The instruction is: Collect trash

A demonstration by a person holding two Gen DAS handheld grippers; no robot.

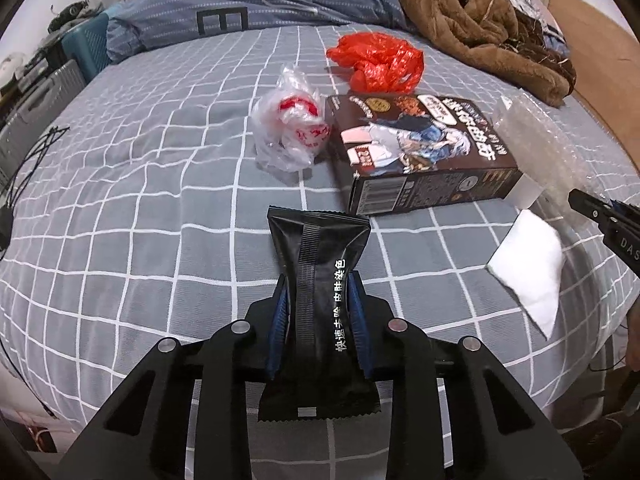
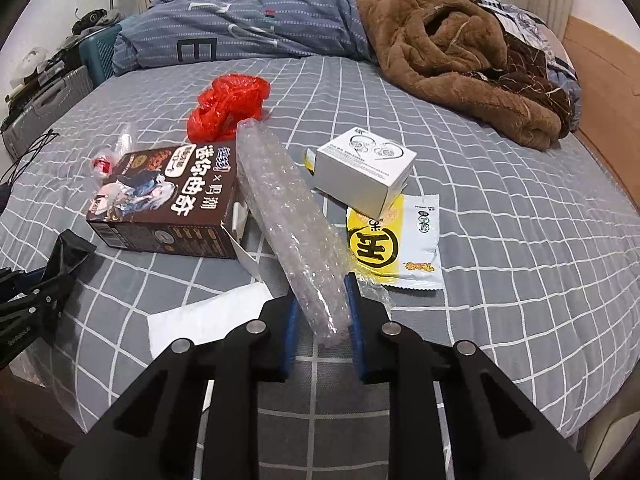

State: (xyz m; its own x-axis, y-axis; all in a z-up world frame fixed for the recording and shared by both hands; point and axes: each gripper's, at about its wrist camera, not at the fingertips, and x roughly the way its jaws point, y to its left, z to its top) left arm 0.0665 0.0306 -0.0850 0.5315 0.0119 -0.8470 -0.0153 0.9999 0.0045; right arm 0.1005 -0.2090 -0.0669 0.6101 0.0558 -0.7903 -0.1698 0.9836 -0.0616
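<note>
My left gripper (image 1: 318,300) is shut on a black foil packet (image 1: 318,248) with white Chinese print, held above the bed. My right gripper (image 2: 322,300) is shut on a roll of clear bubble wrap (image 2: 280,200) that sticks up and away over the bed. Trash lies on the grey checked bedsheet (image 1: 140,200): a dark brown cookie box (image 1: 416,148), a red plastic bag (image 1: 378,62), a clear bag with red print (image 1: 292,128), a white tissue (image 1: 528,268), a white earphone box (image 2: 364,170) and a yellow-and-white snack wrapper (image 2: 396,244).
A brown fleece blanket (image 2: 460,52) and a blue-grey duvet (image 2: 248,16) are heaped at the far end. A grey suitcase (image 2: 48,104) and a teal crate (image 2: 98,54) stand left of the bed. A wooden headboard (image 2: 604,92) runs along the right.
</note>
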